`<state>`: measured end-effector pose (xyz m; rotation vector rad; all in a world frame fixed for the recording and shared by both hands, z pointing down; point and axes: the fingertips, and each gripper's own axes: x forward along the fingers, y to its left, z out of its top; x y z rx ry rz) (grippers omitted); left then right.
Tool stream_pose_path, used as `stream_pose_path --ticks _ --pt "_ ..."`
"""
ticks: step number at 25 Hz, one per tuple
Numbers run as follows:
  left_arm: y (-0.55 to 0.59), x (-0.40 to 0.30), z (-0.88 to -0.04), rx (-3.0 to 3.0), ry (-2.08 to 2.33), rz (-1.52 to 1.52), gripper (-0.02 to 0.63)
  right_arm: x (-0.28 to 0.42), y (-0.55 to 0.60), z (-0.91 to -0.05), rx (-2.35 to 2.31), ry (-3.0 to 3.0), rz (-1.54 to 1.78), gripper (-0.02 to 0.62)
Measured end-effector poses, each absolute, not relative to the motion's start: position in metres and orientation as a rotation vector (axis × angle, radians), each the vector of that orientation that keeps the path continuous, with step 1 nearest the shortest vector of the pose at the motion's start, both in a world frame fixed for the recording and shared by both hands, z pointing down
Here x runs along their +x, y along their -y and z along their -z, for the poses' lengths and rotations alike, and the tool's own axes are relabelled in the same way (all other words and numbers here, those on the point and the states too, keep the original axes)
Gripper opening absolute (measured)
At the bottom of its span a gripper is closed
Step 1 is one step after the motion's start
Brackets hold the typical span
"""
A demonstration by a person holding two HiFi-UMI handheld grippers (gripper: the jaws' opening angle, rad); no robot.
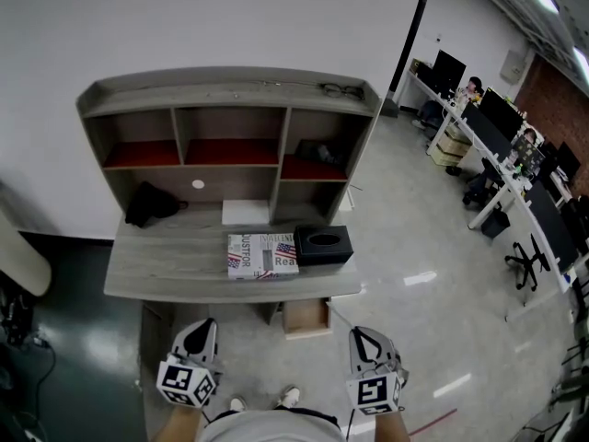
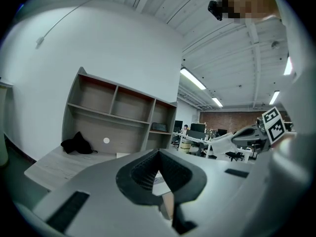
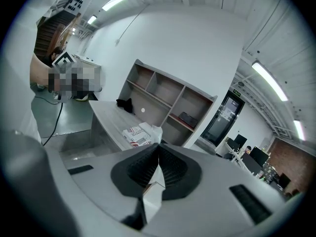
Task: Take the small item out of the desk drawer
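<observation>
A grey desk (image 1: pixel 175 270) with a shelf unit stands against the white wall. Under its front edge a light wooden drawer (image 1: pixel 306 316) sticks out toward me. I cannot make out any small item inside it from here. My left gripper (image 1: pixel 200 328) and right gripper (image 1: pixel 361 335) are held low in front of the desk, on either side of the drawer and short of it. In the left gripper view the left gripper (image 2: pixel 159 153) has its jaws pressed together and empty. The right gripper (image 3: pixel 158 146) is likewise shut on nothing.
On the desk lie a newspaper-print box (image 1: pixel 262 255), a black tissue box (image 1: pixel 323 245) and a black cloth (image 1: pixel 150 202). A dark object (image 1: pixel 317 152) sits in the right shelf. Office desks with monitors and chairs (image 1: pixel 526 260) fill the right side.
</observation>
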<state>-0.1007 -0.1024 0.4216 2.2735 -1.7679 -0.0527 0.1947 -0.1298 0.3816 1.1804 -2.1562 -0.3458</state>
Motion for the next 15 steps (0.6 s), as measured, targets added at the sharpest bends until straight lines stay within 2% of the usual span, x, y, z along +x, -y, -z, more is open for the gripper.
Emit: stream_pose_path --ticks 15 --pt "0.077 -0.125 -0.427 2.262 1.76 0.056 0.018 0.168 0.104 -0.39 1.169 2.156 0.355 0.026"
